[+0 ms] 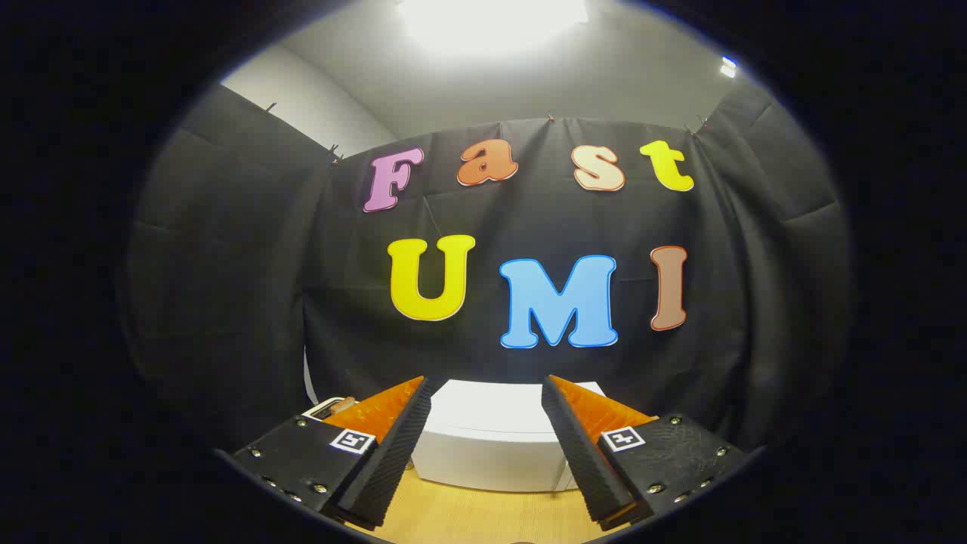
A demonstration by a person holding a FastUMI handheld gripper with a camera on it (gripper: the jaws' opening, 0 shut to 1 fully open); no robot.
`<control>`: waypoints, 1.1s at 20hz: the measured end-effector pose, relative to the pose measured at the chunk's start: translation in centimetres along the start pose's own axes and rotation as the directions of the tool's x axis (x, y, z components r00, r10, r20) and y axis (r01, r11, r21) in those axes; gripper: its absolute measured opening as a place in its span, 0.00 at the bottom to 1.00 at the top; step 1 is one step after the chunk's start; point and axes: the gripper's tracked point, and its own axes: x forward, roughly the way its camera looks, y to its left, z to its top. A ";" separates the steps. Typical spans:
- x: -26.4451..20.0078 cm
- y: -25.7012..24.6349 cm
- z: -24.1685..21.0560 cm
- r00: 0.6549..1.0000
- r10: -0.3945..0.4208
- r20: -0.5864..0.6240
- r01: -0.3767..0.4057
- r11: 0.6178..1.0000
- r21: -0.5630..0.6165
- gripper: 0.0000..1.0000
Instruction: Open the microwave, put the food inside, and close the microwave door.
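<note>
Centrally, in the lower part of the frame, the gripper (487,393) points forward with its two fingers spread well apart and nothing held between them; each finger (389,453) has a black ribbed inner pad, an orange outer face and a black base block bearing a small square marker. Beyond the fingers, framed by the gap between them, stands the white microwave (491,446); its rounded top and front are visible from slightly above, and whether its door is open cannot be told from this angle. It rests on a light wooden table (468,517), a bare strip of which shows at the bottom centre between the finger bases. Just past the left finger, at the lower left, a small pale object with a tan part (330,408) is partly hidden and cannot be identified. Behind the microwave hangs the black cloth wall (227,287); at the upper centre a bright ceiling light (491,19) glares against a grey ceiling.
</note>
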 end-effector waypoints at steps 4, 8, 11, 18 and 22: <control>-0.5 0.1 0.6 1.000 0.003 0.021 -0.003 1.000 -0.006 0.93; -0.3 -0.1 0.1 1.000 0.002 0.009 -0.002 1.000 0.001 0.93; 0.0 -0.4 0.0 1.000 -0.005 0.010 0.005 1.000 -0.002 0.93; 0.3 -0.3 -0.3 1.000 -0.020 0.011 0.020 1.000 -0.014 0.93; 0.4 -0.4 -0.7 1.000 -0.025 0.018 0.025 0.999 -0.028 0.93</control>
